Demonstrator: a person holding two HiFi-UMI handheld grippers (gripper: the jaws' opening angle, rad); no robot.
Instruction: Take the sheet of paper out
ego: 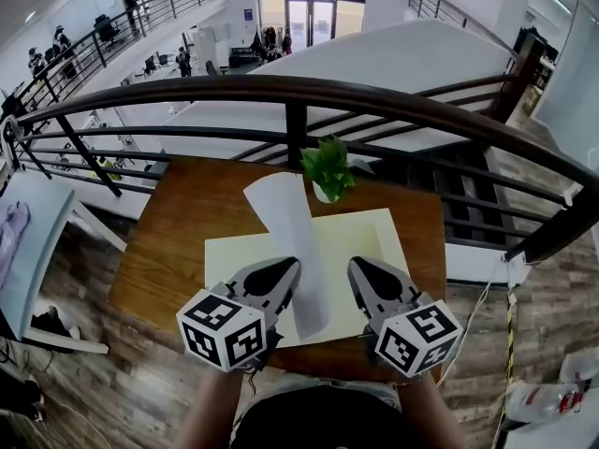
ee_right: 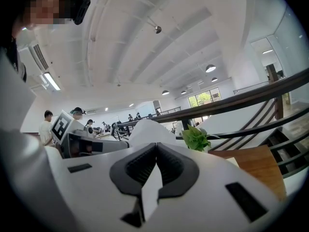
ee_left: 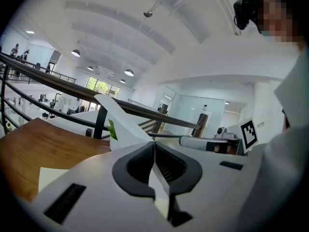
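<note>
Dark metal railing [ego: 393, 101] runs across the far side, open floor below it. Wooden worktop [ego: 178, 241] sits just near of the railing. Pale cream mat [ego: 365, 237] lies flat on the worktop, centre to right, its near edge running under both grippers. Sheet of paper [ego: 290, 232], white, is off the mat and held up in the air, curled lengthwise; it runs from between the two grippers up and away toward the far edge, its far end rounded over. Left gripper [ego: 285, 271] is at the sheet's left edge; in the left gripper view the jaws are together with the paper pinched between them, the sheet rising beyond the tips. Right gripper [ego: 360, 269] is at the sheet's right; in the right gripper view the jaws are likewise closed on a white strip of paper, the sheet bulging just beyond. In the head view a sliver of mat shows between this gripper's tip and the sheet's edge. Small green plant [ego: 328, 166] stands at the worktop's far edge, just right of the sheet's far end.
</note>
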